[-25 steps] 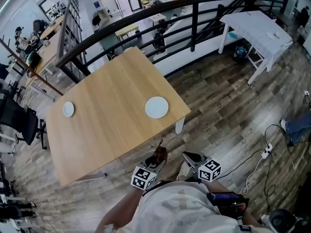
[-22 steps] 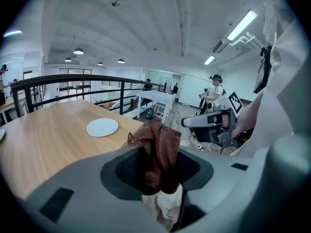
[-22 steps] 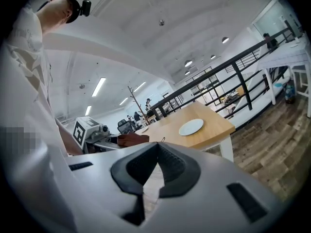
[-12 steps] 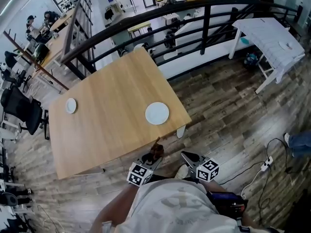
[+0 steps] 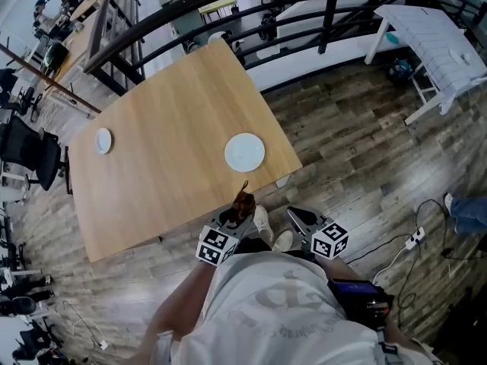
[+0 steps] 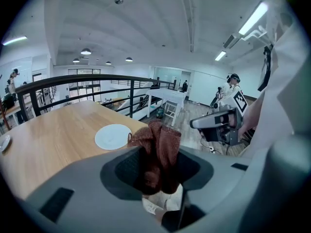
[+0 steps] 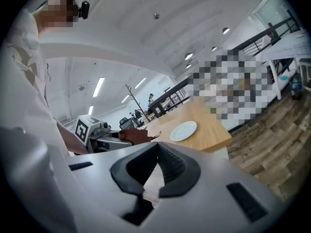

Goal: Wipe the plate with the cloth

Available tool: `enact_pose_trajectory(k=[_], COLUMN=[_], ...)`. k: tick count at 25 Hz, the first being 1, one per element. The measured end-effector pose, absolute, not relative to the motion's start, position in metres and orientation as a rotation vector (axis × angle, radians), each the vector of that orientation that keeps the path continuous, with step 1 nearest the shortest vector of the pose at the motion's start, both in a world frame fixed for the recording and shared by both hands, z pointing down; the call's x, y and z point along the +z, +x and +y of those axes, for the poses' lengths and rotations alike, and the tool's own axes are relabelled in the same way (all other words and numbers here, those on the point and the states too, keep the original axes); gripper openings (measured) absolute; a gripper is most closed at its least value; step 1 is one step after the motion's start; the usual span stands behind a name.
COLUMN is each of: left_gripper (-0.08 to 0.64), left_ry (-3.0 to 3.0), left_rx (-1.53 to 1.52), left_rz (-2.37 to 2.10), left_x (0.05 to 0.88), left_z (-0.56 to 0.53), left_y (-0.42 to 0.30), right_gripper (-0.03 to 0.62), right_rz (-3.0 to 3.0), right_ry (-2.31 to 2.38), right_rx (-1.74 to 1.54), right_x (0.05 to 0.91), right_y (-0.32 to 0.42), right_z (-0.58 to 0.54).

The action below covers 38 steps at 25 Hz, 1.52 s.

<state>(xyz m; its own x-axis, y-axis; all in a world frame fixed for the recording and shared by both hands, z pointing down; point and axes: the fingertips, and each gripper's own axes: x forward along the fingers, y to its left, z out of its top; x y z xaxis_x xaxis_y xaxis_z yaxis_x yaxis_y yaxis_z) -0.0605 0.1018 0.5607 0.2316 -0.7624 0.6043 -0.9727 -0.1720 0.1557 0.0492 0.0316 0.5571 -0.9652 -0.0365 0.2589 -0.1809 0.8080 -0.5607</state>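
A round white plate [image 5: 244,151] lies near the front right corner of the wooden table [image 5: 167,158]. My left gripper [image 5: 241,208] is shut on a bunched brown cloth [image 5: 243,200], held at the table's near edge, short of the plate. In the left gripper view the cloth [image 6: 160,140] stands up between the jaws, with the plate [image 6: 112,136] beyond it. My right gripper [image 5: 294,216] hangs over the floor beside the table. Its jaws meet at the tips with nothing in them [image 7: 158,147]. The right gripper view also shows the plate [image 7: 183,130] and the cloth [image 7: 132,136].
A smaller white dish [image 5: 103,140] sits at the table's far left. A black railing [image 5: 228,6] runs behind the table. A white folding table [image 5: 434,44] stands at the right. A power strip with cable [image 5: 415,238] lies on the wood floor.
The person has stepped closer to the table. Both grippers moved forward with them, and the left one with the cloth now reaches the table's near edge.
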Motion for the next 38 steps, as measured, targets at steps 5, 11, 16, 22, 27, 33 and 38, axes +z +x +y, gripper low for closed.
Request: enact_pose_trajectory(k=[5, 11, 16, 22, 27, 33, 38], left_gripper=[0.17, 0.17, 0.17, 0.17, 0.17, 0.17, 0.169], left_ry=[2.006, 2.043, 2.082, 2.047, 2.02, 1.99, 1.975], left_rx=[0.508, 0.472, 0.479, 0.447, 0.442, 0.525, 0.591], left_rz=[-1.613, -1.643, -1.664, -1.702, -1.75, -1.793, -1.793], left_x=[0.562, 0.56, 0.557, 0.562, 0.559, 0.563, 0.562], left_z=[0.074, 0.039, 0.026, 0.032, 0.032, 0.018, -0.005], left_y=[-0.09, -0.115, -0.132, -0.165, -0.191, -0.219, -0.228], right_gripper=[0.012, 0.012, 0.012, 0.013, 0.012, 0.013, 0.013], right_rz=[-2.727, -2.72, -2.737, -2.719, -2.706, -2.701, -2.708], right_ry=[0.203, 0.255, 0.268, 0.262, 0.252, 0.235, 0.235], right_rx=[0.862, 0.793, 0.74, 0.703, 0.688, 0.707, 0.724], right_x=[0.557, 0.553, 0.543, 0.544, 0.545, 0.552, 0.549], right_y=[0.037, 0.018, -0.01, -0.038, -0.056, -0.065, -0.072], right_z=[0.011, -0.028, -0.048, -0.048, -0.05, -0.057, -0.078])
